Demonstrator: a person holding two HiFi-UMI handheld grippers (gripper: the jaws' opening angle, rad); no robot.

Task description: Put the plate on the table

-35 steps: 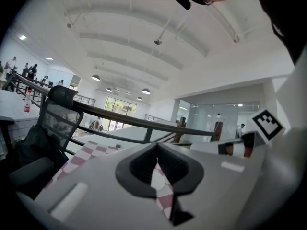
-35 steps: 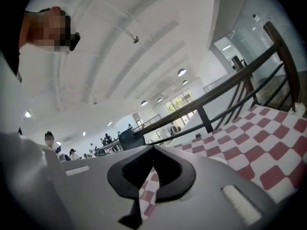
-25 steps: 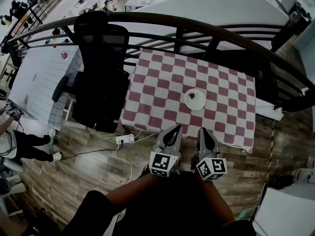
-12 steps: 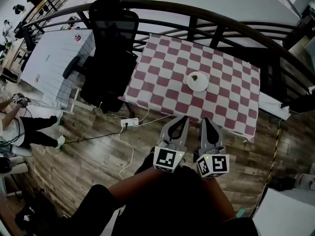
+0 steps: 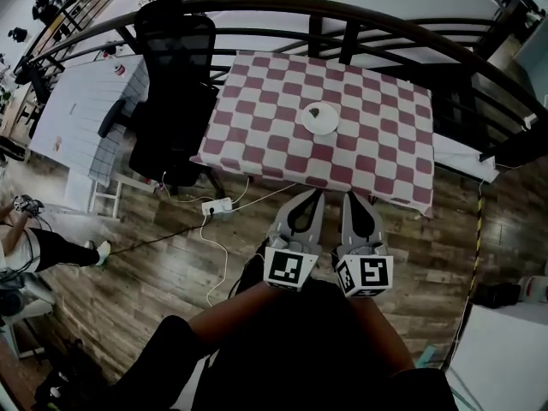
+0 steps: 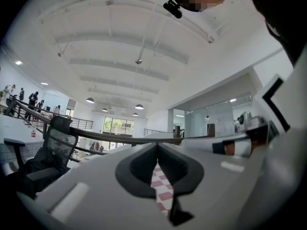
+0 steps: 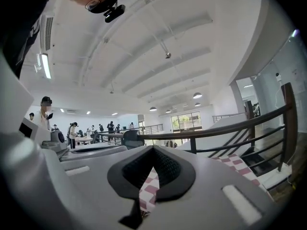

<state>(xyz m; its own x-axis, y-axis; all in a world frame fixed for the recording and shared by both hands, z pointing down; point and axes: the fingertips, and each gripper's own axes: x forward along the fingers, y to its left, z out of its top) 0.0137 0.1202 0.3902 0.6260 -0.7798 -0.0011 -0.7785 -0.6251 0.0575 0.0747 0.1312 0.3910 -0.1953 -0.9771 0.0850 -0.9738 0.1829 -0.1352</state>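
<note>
A white plate (image 5: 320, 118) with a small green thing on it rests on the table (image 5: 257, 144) with the red-and-white checked cloth, in the upper middle of the head view. My left gripper (image 5: 310, 197) and right gripper (image 5: 355, 199) are held side by side over the wooden floor, short of the table's near edge. Both are shut and hold nothing. In the left gripper view the jaws (image 6: 157, 146) meet, with a strip of checked cloth (image 6: 162, 190) showing below them. The right gripper view shows the same: closed jaws (image 7: 153, 148) and cloth (image 7: 148, 188).
A black office chair (image 5: 171, 84) stands at the table's left. A dark curved railing (image 5: 360, 14) runs behind the table. A white table (image 5: 73, 114) is farther left. A power strip (image 5: 216, 205) and cables lie on the floor. A person's leg (image 5: 43, 248) is at the left edge.
The table and plate have shifted up and a little left in the head view. Both grippers have kept their place near the body and stayed shut.
</note>
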